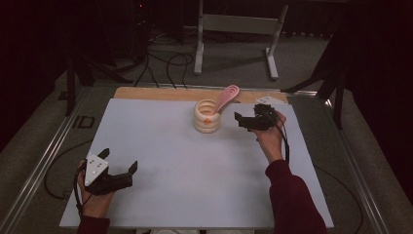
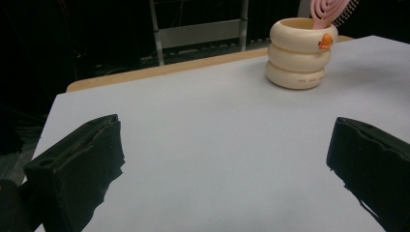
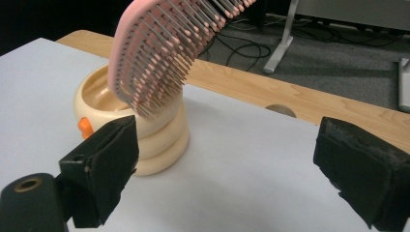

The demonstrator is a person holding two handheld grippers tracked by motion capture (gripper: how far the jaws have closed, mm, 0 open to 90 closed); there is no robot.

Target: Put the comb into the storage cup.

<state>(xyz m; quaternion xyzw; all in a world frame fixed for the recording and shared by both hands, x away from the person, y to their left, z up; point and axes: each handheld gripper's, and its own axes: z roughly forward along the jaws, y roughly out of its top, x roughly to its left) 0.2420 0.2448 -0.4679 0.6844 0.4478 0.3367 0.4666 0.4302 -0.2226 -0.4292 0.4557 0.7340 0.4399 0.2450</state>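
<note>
High view: a white sheet is seen spread over the worktop [image 1: 195,161], with a strip of bare wood left showing along the far edge.
Holder: a cream ringed holder [image 1: 207,117], built like three stacked rings, is stood upright on the sheet near the far edge, a little right of the middle; a small orange mark is carried on its front.
Hairbrush: a pink hairbrush [image 1: 226,97] is stood in the holder, tilted up and away to the right, its head well clear of the rim.
Right tongs: the right tongs [image 1: 248,122] are held just to the right of the holder, pointed at it, near but not touching.
Right tongs, state: the jaws are spread wide and nothing is gripped between them.
Right gripper view: the brush's bristles are seen facing down over the holder's rim, with the holder beside the left-hand jaw and bare sheet between the two jaws.
Left tongs: the left tongs [image 1: 119,168] are rested low at the near left corner of the sheet, well apart from the holder.
Left tongs, state: the jaws are parted wide, and nothing is held.
Left gripper view: holder and brush are seen far off at upper right.
Floor: cables and a grey metal stand [image 1: 236,29] are made out beyond the worktop.
</note>
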